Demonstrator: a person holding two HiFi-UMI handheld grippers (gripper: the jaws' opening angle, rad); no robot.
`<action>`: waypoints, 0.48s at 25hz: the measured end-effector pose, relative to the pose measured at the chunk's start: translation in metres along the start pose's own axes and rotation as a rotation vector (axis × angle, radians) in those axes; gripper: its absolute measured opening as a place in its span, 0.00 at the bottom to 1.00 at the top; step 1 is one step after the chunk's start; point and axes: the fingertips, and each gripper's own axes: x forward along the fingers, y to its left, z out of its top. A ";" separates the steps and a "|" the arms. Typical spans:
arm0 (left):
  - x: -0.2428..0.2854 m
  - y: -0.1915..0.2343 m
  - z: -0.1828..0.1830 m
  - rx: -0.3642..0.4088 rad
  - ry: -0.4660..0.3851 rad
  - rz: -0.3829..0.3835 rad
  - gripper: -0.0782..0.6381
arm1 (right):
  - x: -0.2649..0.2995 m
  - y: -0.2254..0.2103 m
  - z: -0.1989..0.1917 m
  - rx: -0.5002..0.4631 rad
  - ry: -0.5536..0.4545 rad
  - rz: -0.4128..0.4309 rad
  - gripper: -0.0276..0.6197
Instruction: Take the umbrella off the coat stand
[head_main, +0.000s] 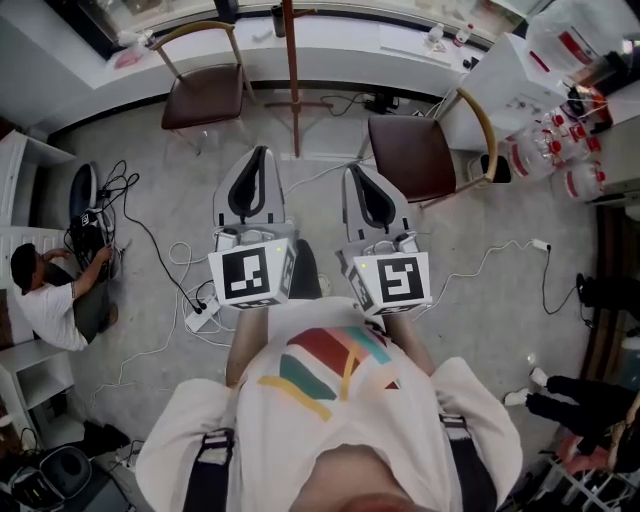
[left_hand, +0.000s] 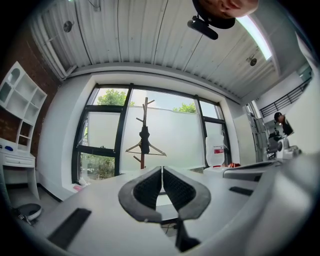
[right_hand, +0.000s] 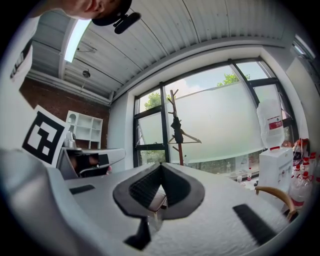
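Frosted window (left_hand: 175, 137), coat stand (left_hand: 145, 106), umbrella (left_hand: 144, 140) a dark silhouette, left tongs (left_hand: 162, 170), right tongs (right_hand: 161, 166) both closed, empty

This looks like a workroom or lab in an office-type building. Cables (head_main: 150, 245) and a power strip (head_main: 203, 318) trail over the bare grey floor (head_main: 480, 300). A person (head_main: 55, 295) sits there with equipment. Chairs (head_main: 200, 95) stand near a white counter (head_main: 330, 45). White shelves (left_hand: 17, 107) line a brick wall (right_hand: 60, 100). There is a ribbed ceiling (left_hand: 140, 35) with a strip light (right_hand: 75, 37), and a coat stand (left_hand: 144, 135) before tall windows (left_hand: 170, 135).

The left gripper (left_hand: 162, 168), jaws together and empty, faces the coat stand (left_hand: 145, 108) bearing a dark umbrella (left_hand: 144, 140).
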 end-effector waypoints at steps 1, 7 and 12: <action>0.005 -0.001 -0.001 0.001 -0.003 -0.005 0.13 | 0.003 -0.003 0.000 0.002 -0.002 -0.001 0.04; 0.041 0.003 -0.004 0.007 -0.025 -0.039 0.13 | 0.034 -0.011 -0.005 -0.029 -0.008 0.008 0.04; 0.077 0.021 -0.007 0.000 -0.036 -0.043 0.13 | 0.070 -0.020 -0.001 -0.064 -0.020 0.002 0.04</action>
